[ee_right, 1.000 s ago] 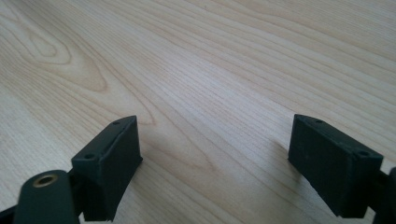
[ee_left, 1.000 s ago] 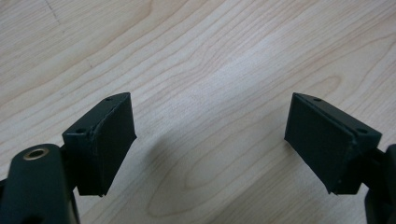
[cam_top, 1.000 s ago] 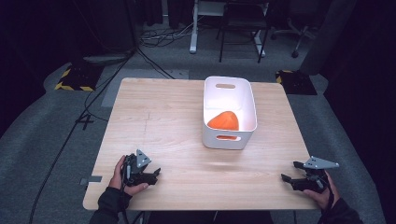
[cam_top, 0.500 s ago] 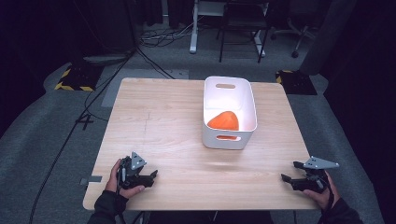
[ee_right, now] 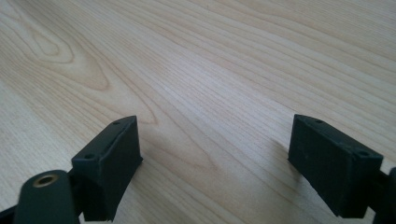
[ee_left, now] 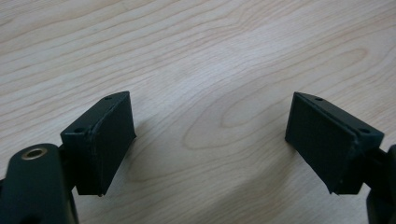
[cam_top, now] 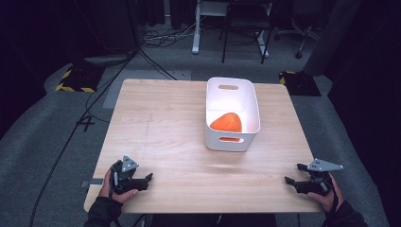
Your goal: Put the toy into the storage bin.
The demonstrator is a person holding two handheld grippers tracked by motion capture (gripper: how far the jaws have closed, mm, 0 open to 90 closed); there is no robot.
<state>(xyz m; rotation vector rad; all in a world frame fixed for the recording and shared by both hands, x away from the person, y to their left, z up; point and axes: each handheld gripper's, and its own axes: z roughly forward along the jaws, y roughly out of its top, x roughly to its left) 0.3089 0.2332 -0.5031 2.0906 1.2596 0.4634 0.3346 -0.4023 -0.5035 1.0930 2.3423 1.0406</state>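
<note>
A white bin [cam_top: 231, 142] stands on the wooden table [cam_top: 165, 123], right of its middle, with an orange object [cam_top: 227, 123] lying inside. My left gripper [cam_top: 147, 178] rests at the table's front left corner, held by a hand, jaws open. In the left gripper view the gripper [ee_left: 210, 140] shows bare wood between its black pads [ee_left: 109, 140]. My right gripper [cam_top: 289, 181] sits at the front right edge, open too. In the right gripper view the gripper [ee_right: 215, 158] has nothing but table between its fingers [ee_right: 331, 163].
Black cables [cam_top: 94, 104] run across the grey floor left of the table. A desk frame [cam_top: 227, 28] and a chair base [cam_top: 298, 38] stand behind it. Yellow-black striped pads [cam_top: 73, 80] lie on the floor at both far corners.
My left gripper has slid a little toward the front left corner of the table. The right gripper, the bin and the orange object have stayed put.
</note>
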